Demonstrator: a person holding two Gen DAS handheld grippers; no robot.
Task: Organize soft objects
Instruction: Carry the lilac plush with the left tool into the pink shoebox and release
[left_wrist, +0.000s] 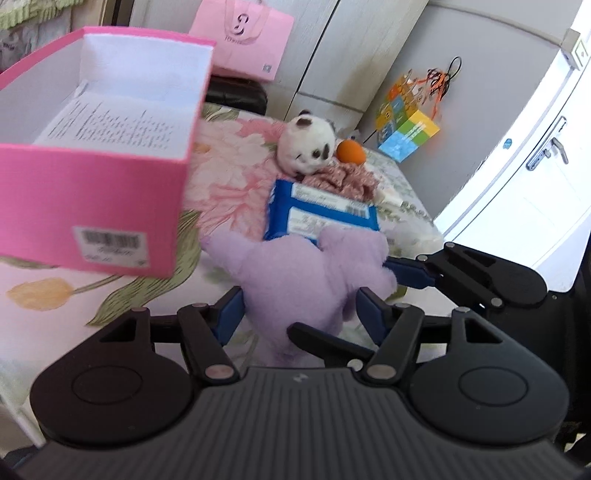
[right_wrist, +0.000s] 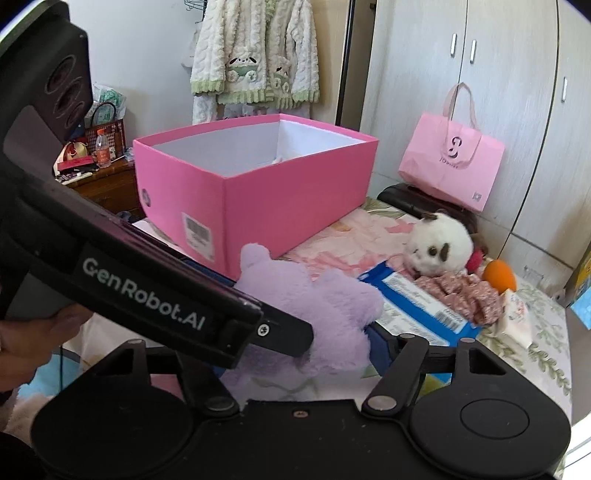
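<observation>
A purple plush toy hangs just above the floral bed, beside the open pink box. My left gripper is shut on it, both blue pads pressing its sides. My right gripper comes in from the right. One of its blue fingers presses the toy's edge. Its other finger is hidden behind the left gripper's body. Further back lie a panda plush, a patterned cloth, an orange ball and a blue packet.
A pink paper bag stands on a dark case at the bed's far end. A colourful cube box sits past the bed, near a white door. Wardrobe doors line the back wall. A hand holds the left gripper.
</observation>
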